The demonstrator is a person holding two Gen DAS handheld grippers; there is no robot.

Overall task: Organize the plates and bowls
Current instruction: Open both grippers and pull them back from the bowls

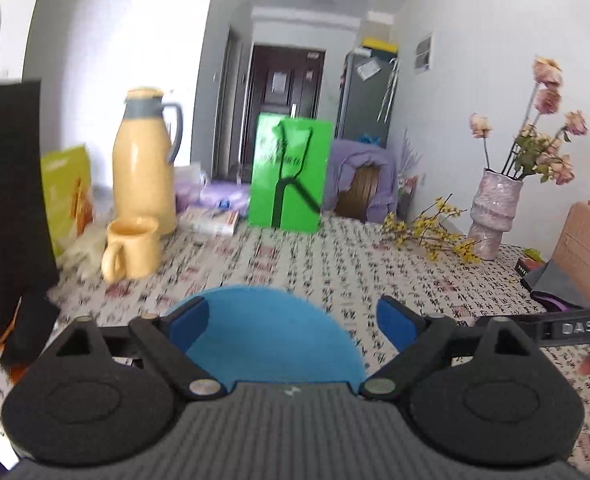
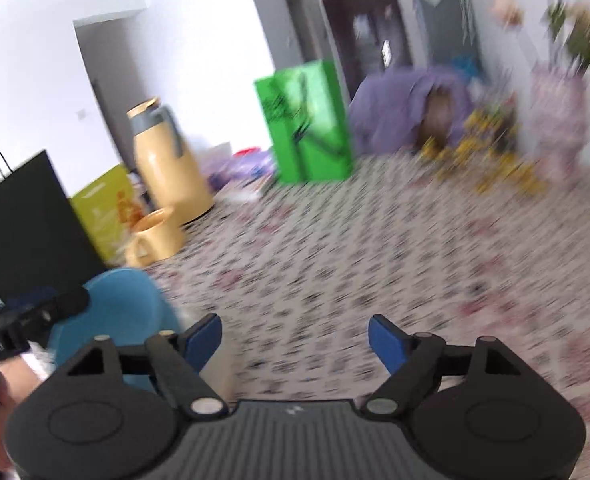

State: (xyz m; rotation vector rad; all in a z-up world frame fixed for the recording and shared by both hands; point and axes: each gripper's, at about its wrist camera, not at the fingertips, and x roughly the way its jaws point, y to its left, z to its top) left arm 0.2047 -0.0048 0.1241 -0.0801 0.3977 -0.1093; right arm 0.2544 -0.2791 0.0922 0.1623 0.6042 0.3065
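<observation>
Left gripper (image 1: 293, 320): jaws spread wide, gripping nothing; blue pads clear of the dish below.
Right gripper (image 2: 295, 340): jaws apart, empty, only tablecloth between them.
Blue bowl (image 1: 271, 336): on the patterned tablecloth (image 1: 335, 264), under the left gripper, left of the right one.
Beyond: yellow mug (image 1: 133, 250) beside yellow jug (image 1: 145, 160); green bag (image 1: 289, 174) farther back.

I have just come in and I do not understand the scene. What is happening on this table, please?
A person is tidying dishes with a set of tongs in each hand. Both the left tongs and the right tongs are open and hold nothing. A blue bowl sits on the patterned tablecloth, just below the left tongs. A yellow mug and a yellow jug stand further back.
</observation>
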